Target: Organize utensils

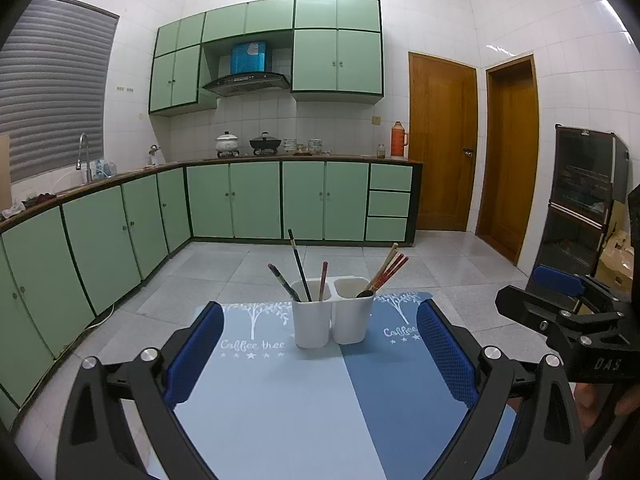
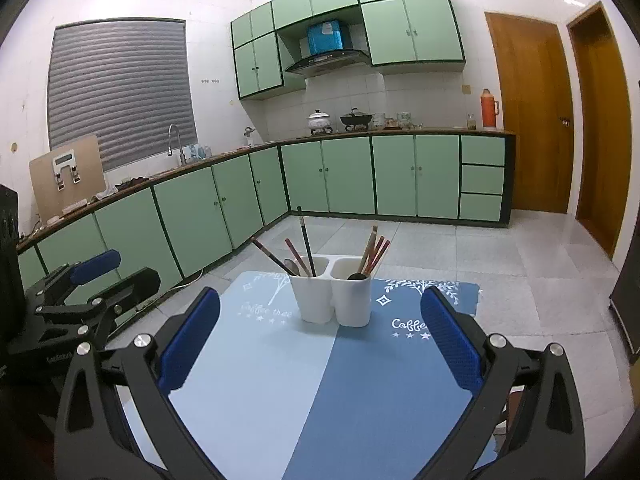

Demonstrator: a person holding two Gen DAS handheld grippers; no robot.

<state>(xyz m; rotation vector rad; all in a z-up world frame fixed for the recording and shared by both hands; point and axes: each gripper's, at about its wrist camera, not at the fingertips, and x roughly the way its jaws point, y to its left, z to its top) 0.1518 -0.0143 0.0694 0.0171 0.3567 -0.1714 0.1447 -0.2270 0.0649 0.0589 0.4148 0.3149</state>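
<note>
Holder (image 1: pixel 331 320): white, two joined compartments, upright at the far middle of the table, straddling the seam between both mats; well ahead of both grippers.
Left compartment (image 2: pixel 311 298): dark chopsticks (image 1: pixel 299 270) leaning left and upright, one reddish chopstick (image 1: pixel 322 280), plus a metal spoon (image 2: pixel 291 266) seen from the right wrist view.
Right compartment (image 2: pixel 353 302): bundle of red and pale wooden chopsticks (image 1: pixel 386 270) leaning right, with a dark spoon bowl (image 2: pixel 357 276) at the rim.
Light blue mat (image 1: pixel 256 400): covering the left half of the table, white tree print and "Coffee tree" lettering near the holder.
Dark blue mat (image 2: pixel 380 380): covering the right half, same print, touching the light one along a diagonal seam.
Left gripper (image 1: pixel 320 352): released, blue pads spread wide, holding nothing, hovering over the near part of the mats and aimed at the holder.
Right gripper (image 2: pixel 320 340): released likewise, blue pads wide apart and empty, over the near mats, holder centred between the fingers further off.
Neighbouring views: right gripper (image 1: pixel 568 300) visible at the right edge of the left wrist view; left gripper (image 2: pixel 92 280) at the left edge of the right wrist view.
Background: green cabinets (image 1: pixel 256 200), tiled floor, two wooden doors (image 1: pixel 442 140), pots on the counter.
</note>
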